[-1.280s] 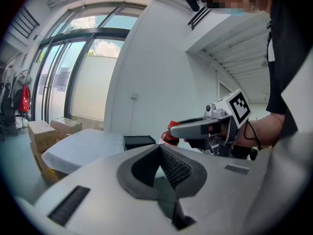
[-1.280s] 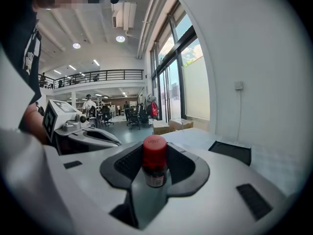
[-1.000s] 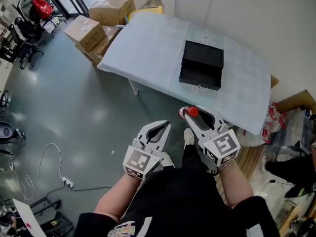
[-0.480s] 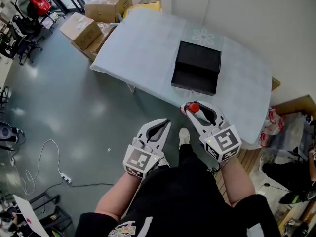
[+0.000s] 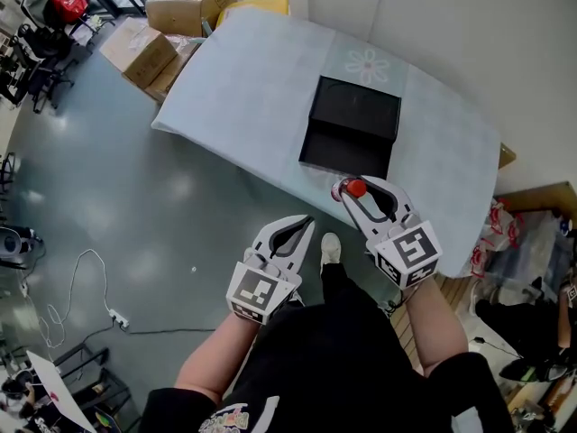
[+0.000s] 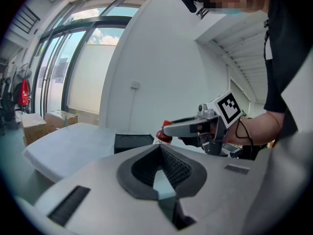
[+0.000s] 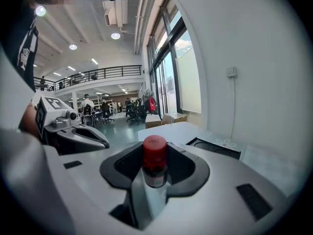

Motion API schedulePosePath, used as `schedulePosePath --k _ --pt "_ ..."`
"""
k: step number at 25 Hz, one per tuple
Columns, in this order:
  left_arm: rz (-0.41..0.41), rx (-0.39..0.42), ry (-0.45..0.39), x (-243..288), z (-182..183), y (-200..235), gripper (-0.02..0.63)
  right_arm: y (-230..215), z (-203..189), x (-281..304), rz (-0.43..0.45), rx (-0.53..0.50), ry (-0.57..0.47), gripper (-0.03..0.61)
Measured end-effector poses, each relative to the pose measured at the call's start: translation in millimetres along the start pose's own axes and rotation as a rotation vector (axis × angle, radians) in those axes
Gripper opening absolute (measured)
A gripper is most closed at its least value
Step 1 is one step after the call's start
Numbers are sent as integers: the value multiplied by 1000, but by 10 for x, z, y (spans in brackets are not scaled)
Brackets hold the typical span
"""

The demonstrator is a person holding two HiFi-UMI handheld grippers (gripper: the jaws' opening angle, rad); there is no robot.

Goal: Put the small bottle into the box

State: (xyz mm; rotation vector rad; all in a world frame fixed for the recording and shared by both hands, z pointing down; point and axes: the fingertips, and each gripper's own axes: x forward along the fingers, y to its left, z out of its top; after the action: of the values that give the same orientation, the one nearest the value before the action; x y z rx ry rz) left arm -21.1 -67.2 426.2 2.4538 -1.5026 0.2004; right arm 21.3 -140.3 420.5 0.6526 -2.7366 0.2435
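Note:
A small bottle with a red cap (image 5: pixel 355 188) (image 7: pixel 154 160) (image 6: pixel 165 132) stands pinched between the jaws of my right gripper (image 5: pixel 348 190) (image 7: pixel 154 173), which is shut on it just short of the table's near edge. The black box (image 5: pixel 350 133) (image 7: pixel 213 147) (image 6: pixel 132 142) lies open on the white table (image 5: pixel 243 79), a little ahead of the bottle. My left gripper (image 5: pixel 296 226) (image 6: pixel 159 163) is lower and to the left, over the floor, jaws closed together with nothing in them.
Cardboard boxes (image 5: pixel 162 16) are stacked on the floor past the table's far left corner. A white cable and power strip (image 5: pixel 108 309) lie on the grey floor at left. A wall runs along the table's right side. Chairs (image 5: pixel 36 34) stand at far left.
Both grippers and the view have advanced toward the table. The right gripper with the bottle has come from over the floor to the table's near edge, closer to the black box.

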Motion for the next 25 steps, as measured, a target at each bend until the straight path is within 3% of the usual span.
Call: schedulePosePath --k 10,25 --pt "10 -31 22 542 -75 129 8 -592 -192 352 16 -5 44 150" --pt "28 -115 80 1001 -256 394 9 -1039 -624 1010 60 -4 139 150"
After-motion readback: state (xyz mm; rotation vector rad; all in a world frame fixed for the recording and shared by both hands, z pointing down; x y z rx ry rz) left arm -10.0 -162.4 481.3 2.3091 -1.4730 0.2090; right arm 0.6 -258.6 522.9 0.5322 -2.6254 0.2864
